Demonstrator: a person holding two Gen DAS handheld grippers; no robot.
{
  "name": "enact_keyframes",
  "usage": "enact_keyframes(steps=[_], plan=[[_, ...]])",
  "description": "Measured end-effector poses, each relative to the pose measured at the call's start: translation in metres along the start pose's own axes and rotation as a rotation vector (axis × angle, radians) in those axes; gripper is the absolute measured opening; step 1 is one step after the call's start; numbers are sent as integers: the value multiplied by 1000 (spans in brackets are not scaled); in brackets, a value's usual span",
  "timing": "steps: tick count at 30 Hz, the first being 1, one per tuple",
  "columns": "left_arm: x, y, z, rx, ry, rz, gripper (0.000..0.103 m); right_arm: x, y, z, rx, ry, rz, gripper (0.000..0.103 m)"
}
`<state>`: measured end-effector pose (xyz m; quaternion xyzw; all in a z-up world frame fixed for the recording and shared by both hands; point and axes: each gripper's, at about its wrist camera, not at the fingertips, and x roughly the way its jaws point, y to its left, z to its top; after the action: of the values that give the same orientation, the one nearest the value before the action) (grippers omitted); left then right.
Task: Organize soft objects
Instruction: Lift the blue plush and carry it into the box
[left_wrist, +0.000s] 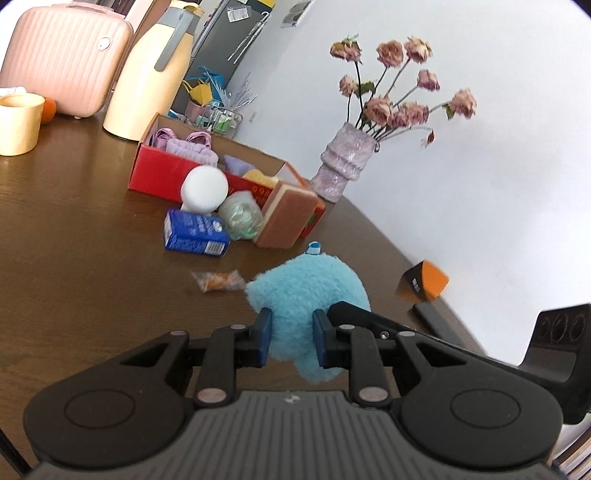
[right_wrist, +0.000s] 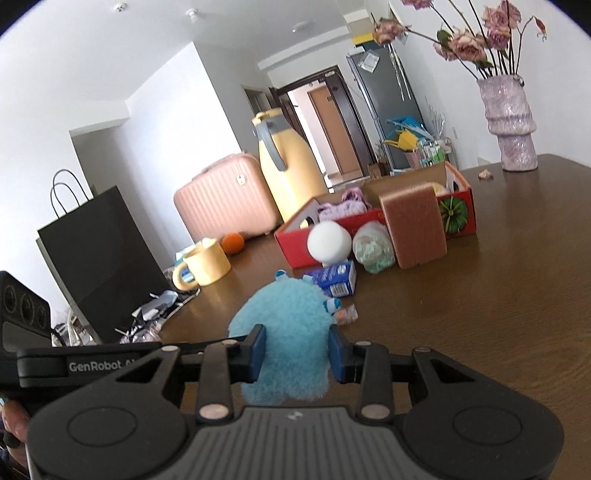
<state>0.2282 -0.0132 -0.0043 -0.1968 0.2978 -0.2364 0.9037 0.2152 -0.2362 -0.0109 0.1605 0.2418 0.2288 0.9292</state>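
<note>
Both grippers clamp the blue plush toy (left_wrist: 306, 295) from opposite sides: the left gripper (left_wrist: 291, 338) pinches its lower part, the right gripper (right_wrist: 297, 352) its body, each pair of blue pads pressed into the fur. The toy sits just above the desk (left_wrist: 74, 258), upright in the right view. The red box (left_wrist: 159, 170), already holding purple soft items, lies ahead and left of the left gripper, beyond the sponge (left_wrist: 286, 218) and blue carton (left_wrist: 195, 230). Only the right view shows the toy's little horns; only the left shows the orange block (left_wrist: 424, 282).
</note>
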Motion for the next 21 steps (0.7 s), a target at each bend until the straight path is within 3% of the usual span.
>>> enact_keyframes(steps=[5,12,17,21], plan=[[17,10,40,7,-21,-28,23,15,-5,31,19,-15,21,33],[63,38,130,25,-41,9,23,86,-17,120,48,-17,75,31],[118,82,189,-40,42,59,23,160,-36,168,118,60,83,31],[162,112,224,-64,116,152,23,230,-48,197,150,168,49,31]])
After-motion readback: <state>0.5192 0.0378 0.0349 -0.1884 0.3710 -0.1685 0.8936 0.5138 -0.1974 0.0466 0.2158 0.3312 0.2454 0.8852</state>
